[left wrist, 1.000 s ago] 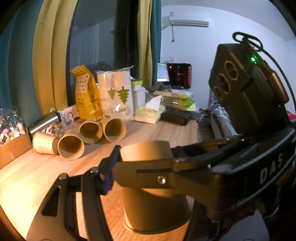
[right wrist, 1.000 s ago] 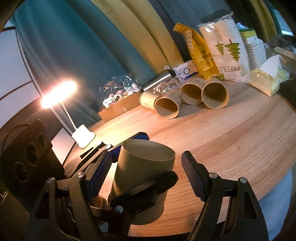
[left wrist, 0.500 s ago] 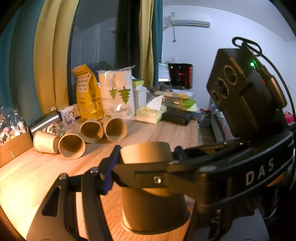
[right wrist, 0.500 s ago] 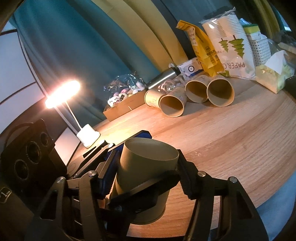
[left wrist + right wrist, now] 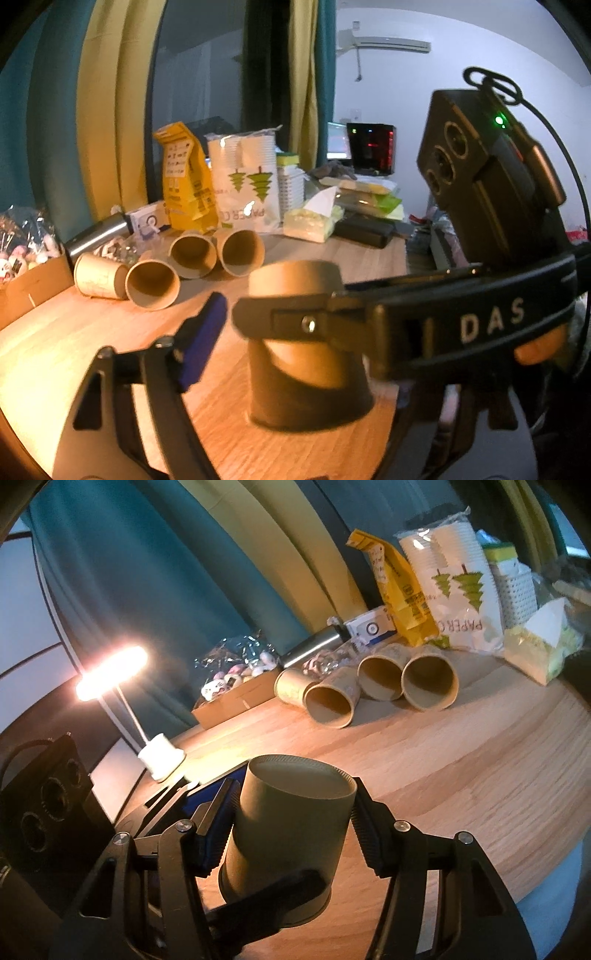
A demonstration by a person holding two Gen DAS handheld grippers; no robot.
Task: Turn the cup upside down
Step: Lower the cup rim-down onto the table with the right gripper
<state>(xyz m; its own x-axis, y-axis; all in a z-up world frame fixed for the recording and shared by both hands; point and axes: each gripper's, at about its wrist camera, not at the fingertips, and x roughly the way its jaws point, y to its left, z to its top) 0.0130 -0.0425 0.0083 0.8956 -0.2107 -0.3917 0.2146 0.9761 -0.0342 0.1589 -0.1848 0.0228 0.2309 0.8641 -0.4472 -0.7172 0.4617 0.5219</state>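
Right wrist: brown cup (image 5: pixel 288 827) inverted.

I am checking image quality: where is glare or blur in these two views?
Right wrist view: the desk lamp glares white and washes the table orange. Left wrist view: the upside-down cup and nearby hand-held gripper parts look slightly blurred, edges bent by fisheye.

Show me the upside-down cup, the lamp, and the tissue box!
upside-down cup (image 5: pixel 291 823): right wrist view, on its side wall.
lamp (image 5: pixel 110 672): right wrist view, on its glowing head.
tissue box (image 5: pixel 312 221): left wrist view, on its front face.
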